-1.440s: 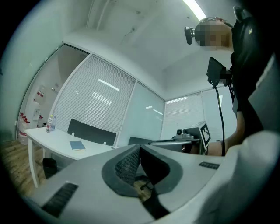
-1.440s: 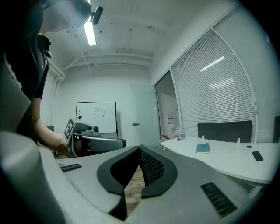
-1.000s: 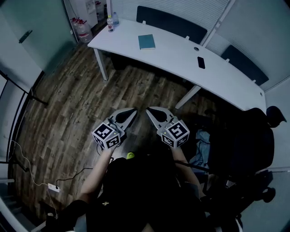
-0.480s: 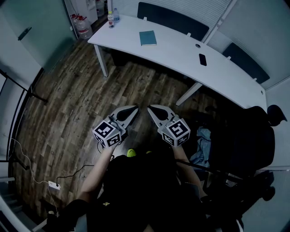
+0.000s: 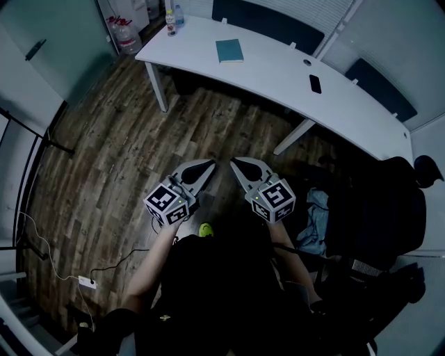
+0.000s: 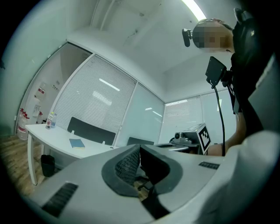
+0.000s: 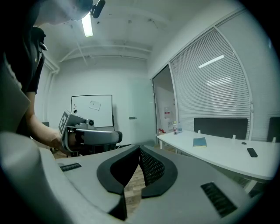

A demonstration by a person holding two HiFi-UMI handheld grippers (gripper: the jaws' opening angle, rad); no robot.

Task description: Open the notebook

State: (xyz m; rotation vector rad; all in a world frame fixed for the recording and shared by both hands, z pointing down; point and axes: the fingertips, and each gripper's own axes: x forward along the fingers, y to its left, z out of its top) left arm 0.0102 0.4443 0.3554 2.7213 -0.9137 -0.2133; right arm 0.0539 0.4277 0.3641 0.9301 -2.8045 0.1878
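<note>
A closed teal notebook (image 5: 229, 50) lies flat on the long white desk (image 5: 278, 80) far ahead; it also shows small in the left gripper view (image 6: 77, 143) and the right gripper view (image 7: 200, 142). My left gripper (image 5: 211, 165) and right gripper (image 5: 233, 163) hover side by side over the wooden floor, well short of the desk. Both are shut with nothing between the jaws. Each gripper's jaw tips meet in its own view, left gripper (image 6: 139, 147) and right gripper (image 7: 139, 148).
A black phone (image 5: 315, 83) lies on the desk right of the notebook. Bottles (image 5: 169, 21) stand at the desk's left end, water jugs (image 5: 125, 38) beside it. A dark office chair (image 5: 379, 215) is at my right. A power strip (image 5: 86, 281) and cable lie on the floor at left.
The view has shifted slightly: the desk and notebook sit a little higher and the grippers a little lower in the head view. Both grippers stay shut.
</note>
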